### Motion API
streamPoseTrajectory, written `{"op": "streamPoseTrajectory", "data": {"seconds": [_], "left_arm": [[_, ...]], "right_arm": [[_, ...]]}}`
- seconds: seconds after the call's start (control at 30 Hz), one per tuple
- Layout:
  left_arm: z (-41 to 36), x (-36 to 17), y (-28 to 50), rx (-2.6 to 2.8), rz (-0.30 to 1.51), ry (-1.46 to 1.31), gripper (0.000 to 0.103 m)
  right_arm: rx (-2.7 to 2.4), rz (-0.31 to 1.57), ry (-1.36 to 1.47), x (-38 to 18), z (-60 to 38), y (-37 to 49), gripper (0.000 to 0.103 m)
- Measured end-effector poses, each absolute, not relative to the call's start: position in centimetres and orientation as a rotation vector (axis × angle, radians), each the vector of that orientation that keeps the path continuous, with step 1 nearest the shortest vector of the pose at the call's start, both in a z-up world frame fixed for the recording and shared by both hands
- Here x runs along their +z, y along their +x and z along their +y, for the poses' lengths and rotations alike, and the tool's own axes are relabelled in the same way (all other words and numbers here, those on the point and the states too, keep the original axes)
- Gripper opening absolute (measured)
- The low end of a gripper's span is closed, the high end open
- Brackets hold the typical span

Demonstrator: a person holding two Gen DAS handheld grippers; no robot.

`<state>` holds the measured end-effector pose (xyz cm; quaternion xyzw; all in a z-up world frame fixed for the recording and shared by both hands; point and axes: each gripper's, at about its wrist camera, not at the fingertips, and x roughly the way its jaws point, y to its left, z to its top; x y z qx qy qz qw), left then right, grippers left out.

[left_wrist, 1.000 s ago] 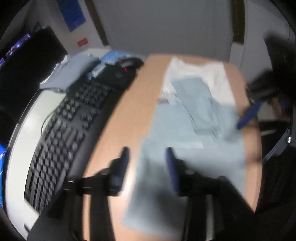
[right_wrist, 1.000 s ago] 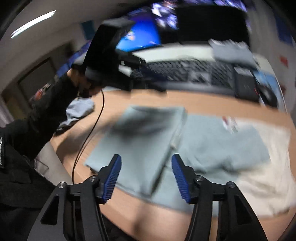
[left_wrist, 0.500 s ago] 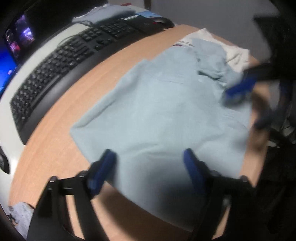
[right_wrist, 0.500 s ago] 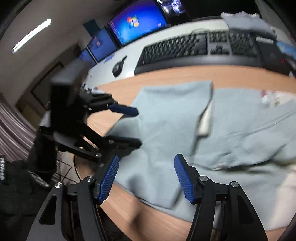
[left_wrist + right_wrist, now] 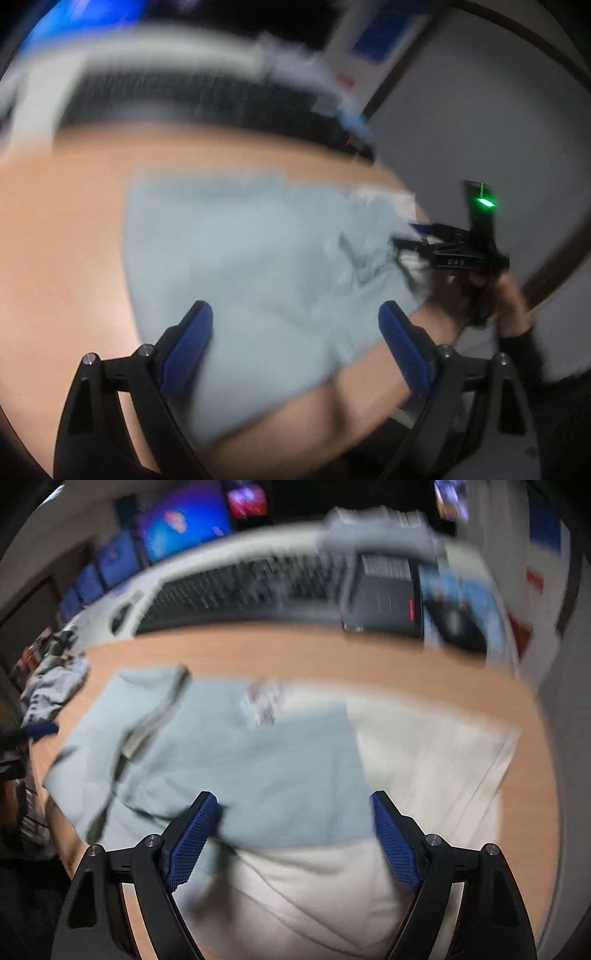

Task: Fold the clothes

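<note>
Right now your left gripper (image 5: 295, 332) is spread wide and empty above the near edge of a pale blue-grey cloth garment (image 5: 240, 266), which lies flat on the light wooden tabletop (image 5: 62, 240). Further right, your right gripper (image 5: 291, 830) is equally wide apart, holding nothing, over where that blue-grey garment overlaps a cream-white cloth (image 5: 424, 768) spread beneath it. Behind both, a blurred black keyboard (image 5: 236, 587) sits.

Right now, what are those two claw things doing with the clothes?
Left gripper open, holding nothing. Right gripper open, empty. Pale blue garment flat on wooden table, overlapping cream garment. Nothing in the way; views blurred.
</note>
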<state>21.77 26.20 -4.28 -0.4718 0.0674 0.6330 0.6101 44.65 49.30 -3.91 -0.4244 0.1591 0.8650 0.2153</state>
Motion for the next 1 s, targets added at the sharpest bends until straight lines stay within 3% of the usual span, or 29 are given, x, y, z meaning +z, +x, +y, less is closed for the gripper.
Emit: {"op": "streamPoseTrajectory", "data": {"seconds": [0.07, 0.17, 0.27, 0.3, 0.33, 0.4, 0.5, 0.53, 0.6, 0.7, 0.73, 0.87, 0.93, 1.0], "left_arm": [[25.9, -5.5, 21.2, 1.471, 0.121, -1.12, 0.09], [26.4, -5.4, 21.4, 1.599, 0.306, -1.03, 0.085], [27.5, -5.0, 21.0, 1.709, 0.472, -0.936, 0.085], [27.8, -4.6, 20.6, 1.724, 0.493, -0.922, 0.094], [28.1, -4.2, 20.1, 1.74, 0.515, -0.908, 0.098], [28.7, -3.4, 19.2, 1.771, 0.557, -0.878, 0.098], [29.5, -2.2, 17.9, 1.816, 0.621, -0.833, 0.084], [29.8, -1.8, 17.4, 1.831, 0.643, -0.817, 0.084], [30.2, -0.9, 16.7, 1.855, 0.673, -0.786, 0.085], [29.0, -0.2, 17.5, 1.829, 0.579, -0.778, 0.1], [28.9, -0.5, 17.8, 1.826, 0.559, -0.788, 0.1], [29.7, -3.4, 18.9, 1.879, 0.658, -0.817, 0.098], [30.1, -4.2, 18.6, 1.94, 0.729, -0.792, 0.094], [30.7, -4.8, 18.5, 1.952, 0.788, -0.737, 0.101]], "right_arm": [[2.381, 0.398, -1.178, -4.1, 48.1, 44.7, 0.09], [2.404, 0.464, -1.16, -4.3, 46.1, 45.1, 0.101], [2.44, 0.471, -1.182, -4.2, 42.5, 45.2, 0.103], [2.453, 0.471, -1.191, -4.2, 41.2, 45.0, 0.103], [2.465, 0.47, -1.2, -4.2, 39.8, 44.7, 0.103], [2.521, 0.532, -1.209, -3.7, 38.0, 44.4, 0.103], [2.609, 0.606, -1.201, -2.3, 35.8, 44.1, 0.1], [2.641, 0.601, -1.18, -1.2, 35.5, 44.1, 0.1], [2.663, 0.424, -1.117, 1.1, 34.8, 44.3, 0.1], [2.71, 0.187, -1.014, 3.9, 35.6, 44.0, 0.1], [2.754, 0.156, -1.024, 4.1, 35.9, 43.5, 0.1], [2.846, 0.081, -1.219, 1.5, 35.7, 40.3, 0.1], [2.823, 0.138, -1.315, -0.7, 35.9, 38.8, 0.1], [2.765, 0.239, -1.357, -2.5, 36.5, 38.0, 0.102]]}}
